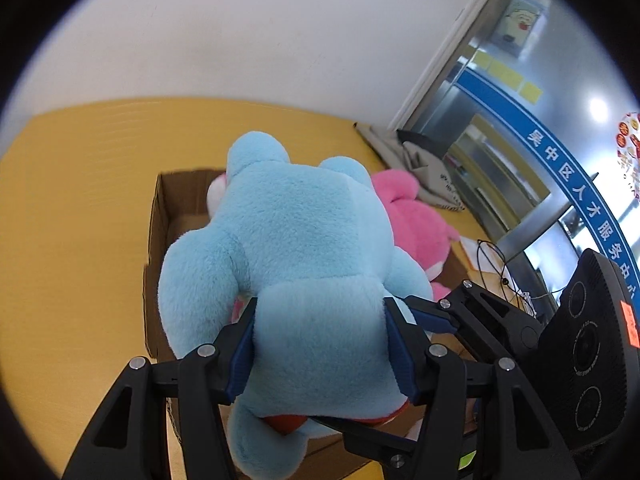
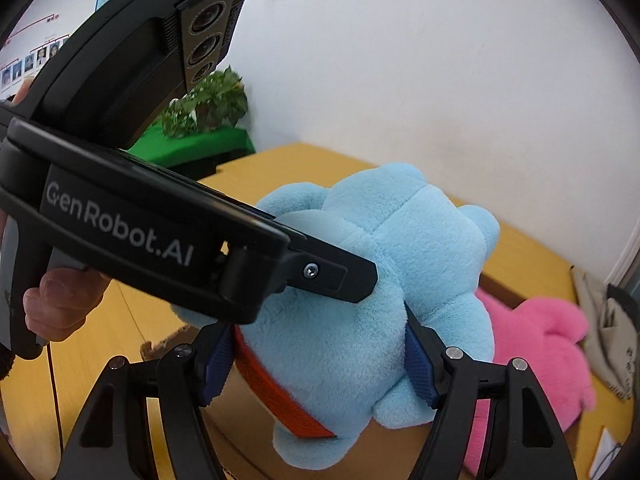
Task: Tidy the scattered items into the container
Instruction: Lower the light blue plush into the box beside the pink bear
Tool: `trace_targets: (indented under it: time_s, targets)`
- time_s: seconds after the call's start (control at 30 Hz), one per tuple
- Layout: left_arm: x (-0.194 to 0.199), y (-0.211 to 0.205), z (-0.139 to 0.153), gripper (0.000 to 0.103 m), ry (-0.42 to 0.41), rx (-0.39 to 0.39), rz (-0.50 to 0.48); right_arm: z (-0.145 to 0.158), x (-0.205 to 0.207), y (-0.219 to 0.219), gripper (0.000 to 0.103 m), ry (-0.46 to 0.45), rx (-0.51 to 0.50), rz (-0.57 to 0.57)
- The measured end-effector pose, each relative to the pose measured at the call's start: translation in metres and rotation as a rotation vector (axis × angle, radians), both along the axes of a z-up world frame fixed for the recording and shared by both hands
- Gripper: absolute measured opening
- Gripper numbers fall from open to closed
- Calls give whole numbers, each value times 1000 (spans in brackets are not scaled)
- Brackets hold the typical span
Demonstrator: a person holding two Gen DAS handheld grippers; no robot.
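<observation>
Blue plush toy (image 1: 288, 264) above cardboard box (image 1: 160, 216), pink plush (image 1: 416, 224) beside.

Big plush (image 1: 288, 248) sits between both grippers' pads, above cardboard box (image 1: 160, 216) on table (image 1: 80, 184). Second plush (image 1: 416, 220) right of it, probably inside the box. Folded cloth (image 1: 424, 168) far right on table. Potted plant (image 2: 208, 104) far left.

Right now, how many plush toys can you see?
2. The blue plush is gripped by both grippers above the box; the pink plush lies in the box behind it. More may be hidden under the blue one.
</observation>
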State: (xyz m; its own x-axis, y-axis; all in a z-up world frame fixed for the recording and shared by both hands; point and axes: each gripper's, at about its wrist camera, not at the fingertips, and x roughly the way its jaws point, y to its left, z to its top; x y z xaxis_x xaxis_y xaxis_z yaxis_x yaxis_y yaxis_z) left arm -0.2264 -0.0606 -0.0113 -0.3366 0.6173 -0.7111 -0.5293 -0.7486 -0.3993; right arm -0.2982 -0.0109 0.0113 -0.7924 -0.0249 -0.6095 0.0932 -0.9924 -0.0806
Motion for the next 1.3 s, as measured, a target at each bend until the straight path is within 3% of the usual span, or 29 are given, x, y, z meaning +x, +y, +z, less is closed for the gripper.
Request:
trace_targets:
  time_s: [0.13,0.33,0.5,0.6,0.67,0.77,0.9,1.03,1.1,1.2,1.3]
  targets:
    - [-2,-4,-19,57,-37,9,8,-25,-3,2,77,-69,-34,20]
    - [1,-12,-37,57,-80,16,26,-38,3,-1,78,-132,-45,56]
    - [10,-18,-53,57,-103,6,31,-53,16,-16,78,-189,-15,97]
    - [14,-23,-60,60,-110,1,46,-51,-14,-18,78,-215,1,117]
    - [16,-27,-64,67,-117,-5,64,-51,-14,-21,81,-229,4,130]
    - [21,-34,-66,68,-106,-16,84,-61,-12,-7,88,-244,-17,137]
    - [37,-50,-43,68,-35,10,126,-49,-10,2,100,-212,-20,117]
    - [67,-62,-3,69,89,-14,164,-23,21,13,102,-147,2,68]
    - [87,-64,16,76,150,-22,168,-7,9,18,102,-103,13,23]
    - [117,-61,35,78,220,-16,163,29,57,48,103,-18,-4,-62]
    - [146,-50,46,78,283,-27,180,39,79,39,103,55,-64,-142]
